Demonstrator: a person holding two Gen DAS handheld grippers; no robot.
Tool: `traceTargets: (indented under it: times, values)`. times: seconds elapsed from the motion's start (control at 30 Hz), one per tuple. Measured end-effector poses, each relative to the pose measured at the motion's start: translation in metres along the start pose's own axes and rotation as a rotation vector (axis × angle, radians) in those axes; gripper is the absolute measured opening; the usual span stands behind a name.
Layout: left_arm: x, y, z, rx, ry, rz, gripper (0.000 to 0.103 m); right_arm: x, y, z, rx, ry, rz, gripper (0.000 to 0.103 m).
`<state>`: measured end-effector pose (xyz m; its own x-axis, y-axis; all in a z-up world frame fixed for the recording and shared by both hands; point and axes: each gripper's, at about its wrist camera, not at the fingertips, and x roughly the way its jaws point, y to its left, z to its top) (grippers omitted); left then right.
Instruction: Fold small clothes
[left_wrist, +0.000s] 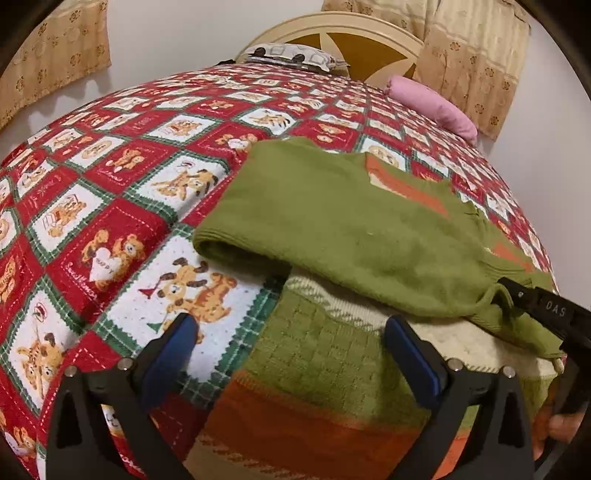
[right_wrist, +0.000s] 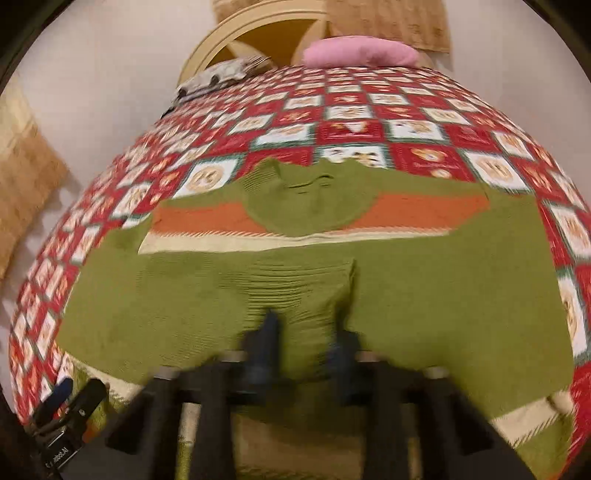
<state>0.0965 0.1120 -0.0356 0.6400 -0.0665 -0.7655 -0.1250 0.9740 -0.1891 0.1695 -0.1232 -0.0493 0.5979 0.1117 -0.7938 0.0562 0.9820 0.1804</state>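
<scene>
A small green knit sweater (left_wrist: 332, 229) with orange and cream bands lies on the bed, both green sleeves folded across its body (right_wrist: 280, 221). My left gripper (left_wrist: 291, 343) is open and empty, hovering over the sweater's lower left corner. My right gripper (right_wrist: 306, 332) is shut on the ribbed cuff of the right sleeve (right_wrist: 303, 295), laid near the middle of the sweater. In the left wrist view the right gripper (left_wrist: 546, 310) shows at the right edge, pinching green fabric. In the right wrist view the left gripper (right_wrist: 70, 398) shows at the lower left.
The bed carries a red, white and green teddy-bear quilt (left_wrist: 122, 206). A pink pillow (left_wrist: 432, 103) and a patterned pillow (left_wrist: 291, 55) lie by the cream headboard (left_wrist: 343, 33). Beige curtains (left_wrist: 55, 51) hang on the walls.
</scene>
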Motion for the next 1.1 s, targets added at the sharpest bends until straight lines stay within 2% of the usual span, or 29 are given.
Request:
traceTargets:
  times: [0.1,0.23,0.4,0.5,0.6,0.73,0.83,0.93,1.03,1.1]
  values:
    - [0.002,0.0,0.002,-0.002,0.002,-0.001,0.103,-0.035,0.011,0.013,-0.074,-0.112,-0.029,0.007]
    - [0.003,0.004,0.005,-0.02,-0.001,-0.016,0.103,-0.096,0.007,0.036,-0.092,-0.276,-0.035,0.007]
    - [0.004,0.004,0.005,-0.024,-0.002,-0.018,0.103,-0.139,-0.02,0.041,-0.084,-0.365,-0.087,0.007]
    - [0.004,0.004,0.005,-0.021,-0.001,-0.014,0.103,-0.13,-0.043,0.032,-0.072,-0.342,-0.151,0.007]
    - [0.004,0.003,0.005,-0.016,0.001,-0.004,0.103,-0.105,-0.073,0.015,-0.023,-0.271,-0.169,0.007]
    - [0.005,0.003,0.006,-0.012,0.003,0.003,0.103,-0.058,-0.096,-0.011,-0.013,-0.147,-0.264,0.007]
    - [0.005,0.002,0.005,-0.012,0.002,0.004,0.103,-0.041,-0.113,-0.022,0.023,-0.078,-0.311,0.007]
    - [0.006,0.002,0.006,-0.007,0.004,0.01,0.103,-0.042,-0.122,-0.021,0.054,-0.062,-0.33,0.009]
    - [0.004,0.002,0.005,-0.014,-0.002,0.0,0.103,-0.043,-0.116,-0.021,0.004,-0.043,-0.386,0.01]
    - [-0.002,0.006,0.005,-0.025,-0.014,-0.019,0.103,-0.054,-0.115,-0.025,0.002,-0.053,-0.419,0.015]
